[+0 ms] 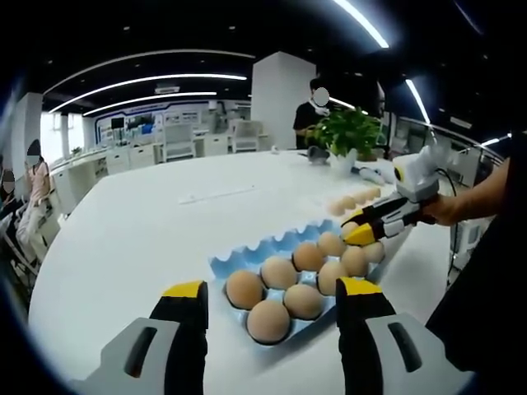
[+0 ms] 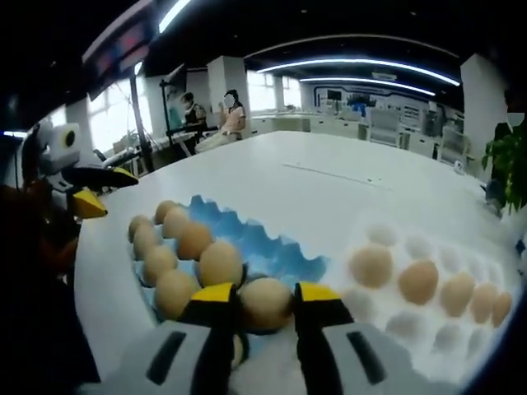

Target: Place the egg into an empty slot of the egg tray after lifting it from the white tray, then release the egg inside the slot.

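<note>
A: What does the left gripper view show that the other does not?
B: A potted plant (image 1: 352, 132) at the far end of the white table (image 1: 148, 239), and the right tool (image 1: 362, 230) reaching in over the blue egg tray (image 1: 239, 259). The left tool (image 1: 272, 300) hangs wide open and empty before that tray.

A: And the right gripper view?
B: The white tray (image 2: 428, 317) with a row of brown eggs, just beside the blue egg tray. The left tool (image 2: 95, 191) is at the left edge.

A: Where is the egg?
B: The egg (image 2: 263, 303) sits between the right tool's yellow-tipped jaws at the blue tray's near edge, the jaws closed in against its sides.
</note>
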Motion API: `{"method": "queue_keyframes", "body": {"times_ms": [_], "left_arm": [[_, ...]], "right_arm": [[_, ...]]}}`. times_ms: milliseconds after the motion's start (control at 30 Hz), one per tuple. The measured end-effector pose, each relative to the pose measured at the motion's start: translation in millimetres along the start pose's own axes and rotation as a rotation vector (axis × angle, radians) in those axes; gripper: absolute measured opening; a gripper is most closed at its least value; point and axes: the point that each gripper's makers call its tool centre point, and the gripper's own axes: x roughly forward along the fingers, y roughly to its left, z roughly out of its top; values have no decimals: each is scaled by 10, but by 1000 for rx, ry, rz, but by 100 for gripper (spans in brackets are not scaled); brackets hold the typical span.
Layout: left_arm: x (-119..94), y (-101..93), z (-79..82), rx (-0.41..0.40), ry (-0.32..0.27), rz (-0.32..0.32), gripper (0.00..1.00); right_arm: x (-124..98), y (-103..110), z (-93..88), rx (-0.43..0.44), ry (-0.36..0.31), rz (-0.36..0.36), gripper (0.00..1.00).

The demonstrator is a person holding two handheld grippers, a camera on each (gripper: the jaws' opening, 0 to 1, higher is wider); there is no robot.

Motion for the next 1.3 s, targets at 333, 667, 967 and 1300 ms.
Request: {"method": "queue_keyframes", "body": {"times_ms": [333, 667, 967, 1300], "left_arm": [[-26, 36, -4, -9, -2, 11, 63], [-26, 29, -21, -10, 3, 12, 63], [-40, 55, -6, -7, 2, 15, 63], [-37, 54, -21, -9, 7, 16, 63]], "right_arm": [[-127, -150, 199, 77, -91, -22, 31], [-240, -750, 472, 56, -205, -293, 30], [-24, -938, 371, 104, -162, -343, 30], [105, -978, 207, 83, -97, -333, 32]]}}
